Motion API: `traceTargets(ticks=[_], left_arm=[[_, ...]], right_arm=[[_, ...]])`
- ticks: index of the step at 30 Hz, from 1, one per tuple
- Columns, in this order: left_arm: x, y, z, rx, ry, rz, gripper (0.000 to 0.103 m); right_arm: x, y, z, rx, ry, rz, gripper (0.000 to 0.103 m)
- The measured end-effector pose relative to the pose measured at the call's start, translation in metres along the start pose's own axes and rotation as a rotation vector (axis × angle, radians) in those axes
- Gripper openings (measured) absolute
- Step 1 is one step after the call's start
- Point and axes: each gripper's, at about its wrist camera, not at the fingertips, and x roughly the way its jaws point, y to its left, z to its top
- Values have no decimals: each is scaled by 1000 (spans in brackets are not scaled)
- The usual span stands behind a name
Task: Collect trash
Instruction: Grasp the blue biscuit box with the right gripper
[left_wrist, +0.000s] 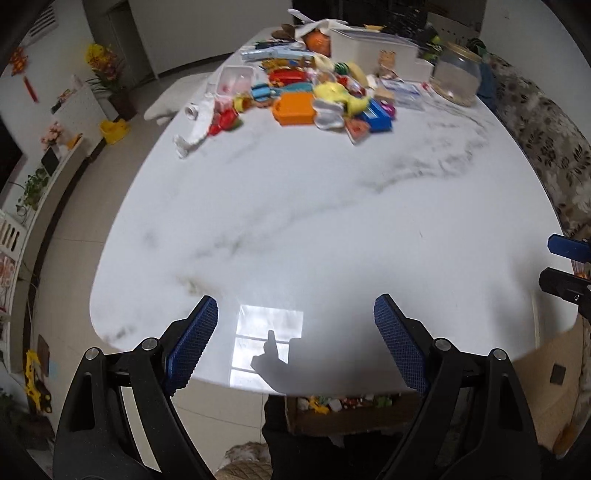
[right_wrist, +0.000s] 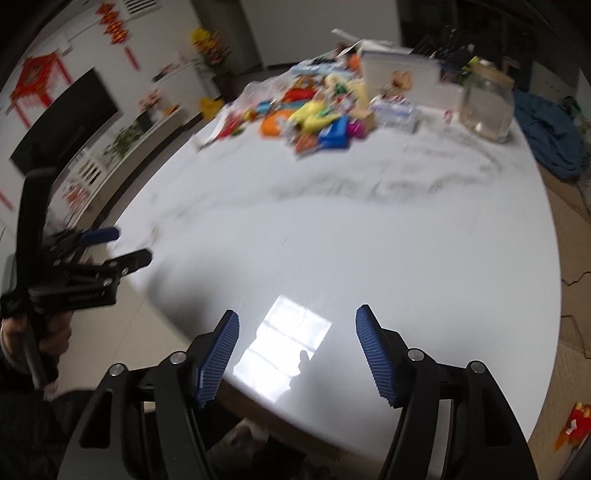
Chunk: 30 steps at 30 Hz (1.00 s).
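Note:
A heap of colourful wrappers, packets and small toys (left_wrist: 314, 99) lies at the far end of the white marble table (left_wrist: 295, 221); the right wrist view shows the same heap (right_wrist: 314, 114), blurred. My left gripper (left_wrist: 295, 298) hangs open over the table's bare near edge with nothing between its blue pads. My right gripper (right_wrist: 297, 311) is also open and empty over the near edge. Each shows in the other's view: the left gripper (right_wrist: 133, 243) held in a hand, the right gripper (left_wrist: 546, 262) at the frame's edge.
A cardboard box (left_wrist: 332, 421) with several colourful bits inside sits on the floor under the table's near edge. A glass jar (left_wrist: 456, 75) and a white box (left_wrist: 369, 51) stand behind the heap. A flowered sofa (left_wrist: 546, 147) runs along the right side.

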Motion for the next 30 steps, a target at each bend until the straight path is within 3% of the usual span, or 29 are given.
traceTargets(ticks=[10, 16, 20, 26, 28, 30], left_arm=[[30, 32, 66, -8, -14, -1, 85], [61, 60, 87, -26, 43, -33, 85], [76, 78, 90, -18, 71, -63, 85], [89, 88, 96, 25, 72, -110, 85], [94, 83, 102, 52, 71, -120, 85], [97, 75, 110, 80, 58, -130, 85]], right_arm=[[58, 9, 101, 34, -75, -92, 69], [120, -7, 160, 161, -52, -111, 69], [169, -17, 190, 163, -9, -171, 69], [209, -26, 211, 176, 57, -188, 55], [220, -28, 217, 163, 78, -202, 41], [220, -24, 218, 143, 113, -213, 39]])
